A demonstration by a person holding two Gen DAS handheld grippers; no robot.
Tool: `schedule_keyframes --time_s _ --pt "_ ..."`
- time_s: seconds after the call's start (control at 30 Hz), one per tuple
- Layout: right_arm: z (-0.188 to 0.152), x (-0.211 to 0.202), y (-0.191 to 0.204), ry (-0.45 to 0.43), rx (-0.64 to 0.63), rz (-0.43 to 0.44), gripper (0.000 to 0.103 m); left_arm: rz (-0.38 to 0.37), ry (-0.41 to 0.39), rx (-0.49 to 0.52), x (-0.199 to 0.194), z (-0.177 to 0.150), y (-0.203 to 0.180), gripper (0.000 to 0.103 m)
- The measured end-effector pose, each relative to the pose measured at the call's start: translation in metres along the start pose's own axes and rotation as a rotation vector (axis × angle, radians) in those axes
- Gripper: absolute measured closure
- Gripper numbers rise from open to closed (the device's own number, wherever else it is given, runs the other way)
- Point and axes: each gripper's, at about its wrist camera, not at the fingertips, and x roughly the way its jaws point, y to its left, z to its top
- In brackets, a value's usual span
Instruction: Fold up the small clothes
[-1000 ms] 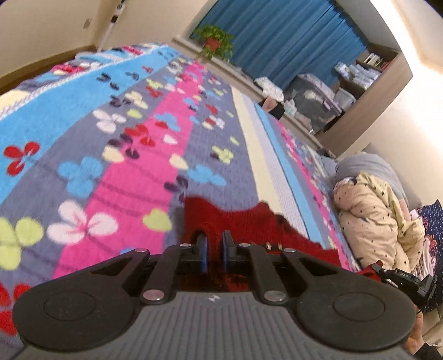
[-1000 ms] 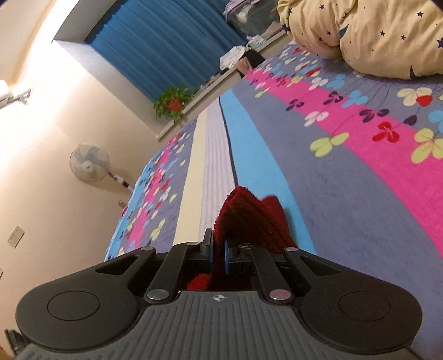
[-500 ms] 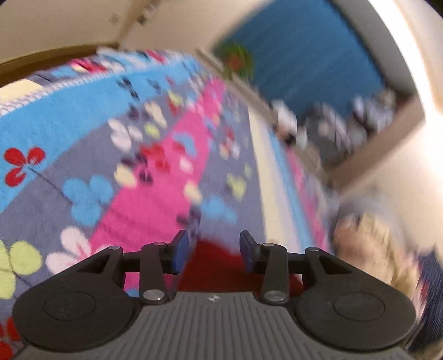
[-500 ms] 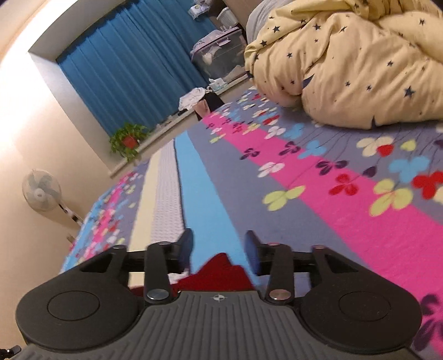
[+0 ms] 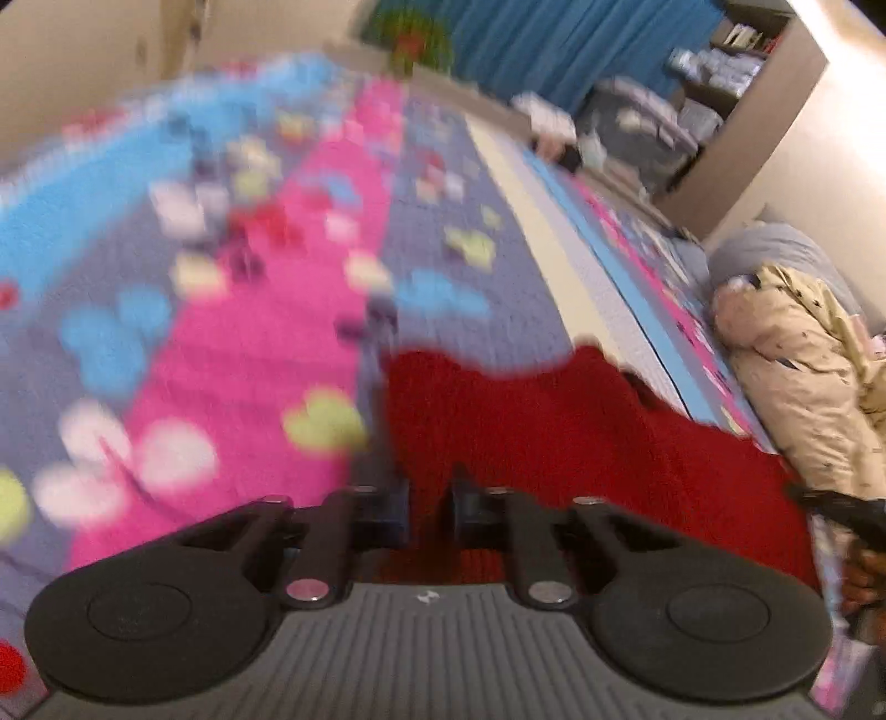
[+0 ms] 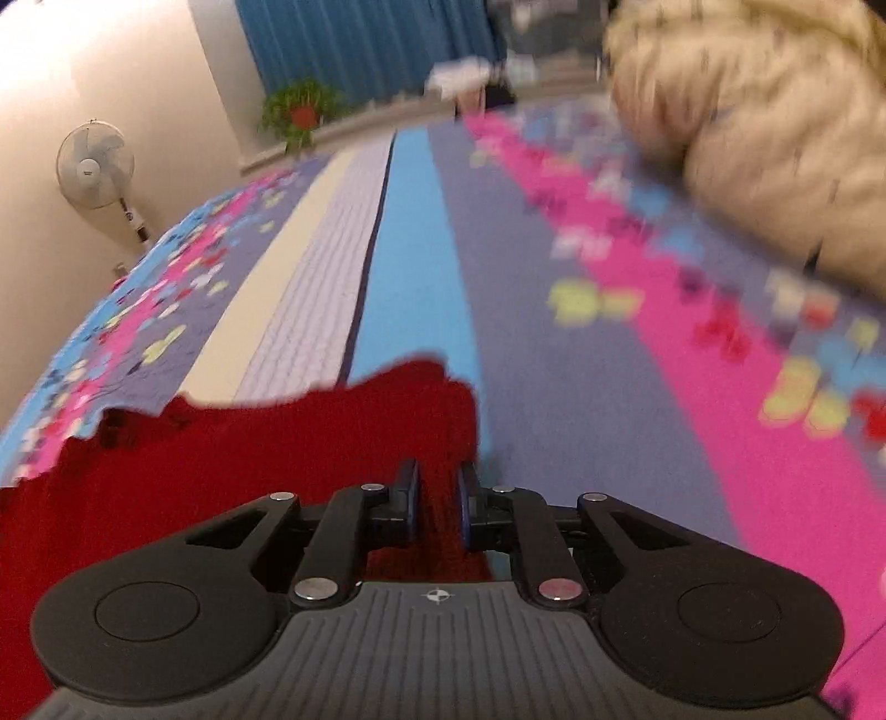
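A red knit garment (image 5: 554, 421) lies spread on the flowered bedspread (image 5: 232, 354). My left gripper (image 5: 429, 501) is over the garment's left edge, its jaws a narrow gap apart with red knit between them. In the right wrist view the same garment (image 6: 232, 443) spreads to the left. My right gripper (image 6: 440, 507) is at the garment's right edge, jaws a narrow gap apart with red knit between them. Both views are motion-blurred.
A cream star-print quilt (image 5: 803, 376) is bunched at the right side of the bed and also shows in the right wrist view (image 6: 764, 127). A standing fan (image 6: 94, 166), a potted plant (image 6: 302, 111) and blue curtains (image 6: 360, 50) stand beyond the bed.
One second ago both grippers were shut on the garment; half a second ago both were wide open above it. Now both jaws have narrowed around the garment's two side edges.
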Motion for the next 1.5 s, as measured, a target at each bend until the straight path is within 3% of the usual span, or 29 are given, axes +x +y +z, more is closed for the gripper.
schedule_keyframes --time_s 0.1,0.17,0.23,0.33,0.4,0.47,0.53,0.63,0.73,0.83,0.93,1.03,1.2,1.27,1.3,1.33,1.37,1.4,1.43,1.5 --pt "0.015 -0.020 0.003 -0.171 0.050 0.010 0.090 0.022 -0.209 0.075 -0.027 0.015 -0.014 0.090" --pt "0.022 -0.034 0.008 -0.280 0.060 0.009 0.090 0.057 -0.281 0.091 -0.035 0.021 -0.022 0.090" --pt "0.025 -0.035 0.011 -0.319 0.038 -0.027 0.090 0.090 -0.297 0.078 -0.032 0.022 -0.021 0.090" --pt "0.020 -0.009 0.011 -0.226 0.019 -0.076 0.089 0.114 -0.195 0.048 -0.008 0.015 -0.013 0.089" --pt "0.012 0.019 0.009 -0.080 0.011 -0.100 0.087 0.155 -0.101 0.075 0.010 0.007 -0.013 0.084" --pt "0.002 0.038 0.007 0.054 0.014 -0.152 0.073 0.205 -0.065 0.092 0.015 -0.002 -0.010 0.079" --pt "0.001 0.032 0.006 0.039 0.021 -0.166 0.062 0.184 -0.068 0.070 0.007 0.000 -0.005 0.062" --pt "0.006 0.010 0.001 0.020 0.055 -0.139 0.055 0.124 -0.039 -0.012 -0.008 0.007 0.006 0.051" --pt "0.003 -0.002 -0.009 0.055 0.108 -0.089 0.050 0.065 0.073 -0.078 -0.014 0.008 0.003 0.043" --pt "-0.012 -0.015 -0.012 0.130 0.102 -0.076 0.036 0.070 0.191 -0.088 -0.023 -0.006 -0.002 0.029" --pt "-0.033 -0.037 -0.009 0.168 0.044 -0.081 0.025 0.042 0.266 -0.087 -0.039 -0.035 -0.009 0.027" --pt "-0.049 -0.045 -0.012 0.213 0.011 -0.072 0.024 -0.010 0.309 -0.121 -0.045 -0.063 -0.010 0.027" --pt "-0.065 -0.047 -0.030 0.264 0.133 -0.003 0.020 -0.026 0.282 -0.202 -0.042 -0.081 -0.005 0.026" --pt "-0.071 -0.042 -0.037 0.292 0.195 0.040 0.019 -0.037 0.266 -0.208 -0.043 -0.082 -0.007 0.033" --pt "-0.073 -0.042 -0.037 0.286 0.206 0.047 0.019 -0.058 0.264 -0.203 -0.043 -0.084 -0.009 0.051" --pt "-0.074 -0.042 -0.036 0.273 0.201 0.047 0.027 -0.060 0.263 -0.196 -0.043 -0.084 -0.012 0.059" --pt "-0.074 -0.044 -0.034 0.259 0.192 0.062 0.057 -0.039 0.250 -0.174 -0.044 -0.085 -0.015 0.066" --pt "-0.074 -0.045 -0.031 0.251 0.200 0.108 0.071 -0.031 0.242 -0.143 -0.045 -0.085 -0.019 0.073" --pt "-0.074 -0.050 -0.029 0.229 0.204 0.102 0.081 -0.031 0.234 -0.124 -0.048 -0.084 -0.022 0.077" --pt "-0.071 -0.061 -0.025 0.189 0.217 0.101 0.087 -0.039 0.214 -0.123 -0.054 -0.077 -0.022 0.079"
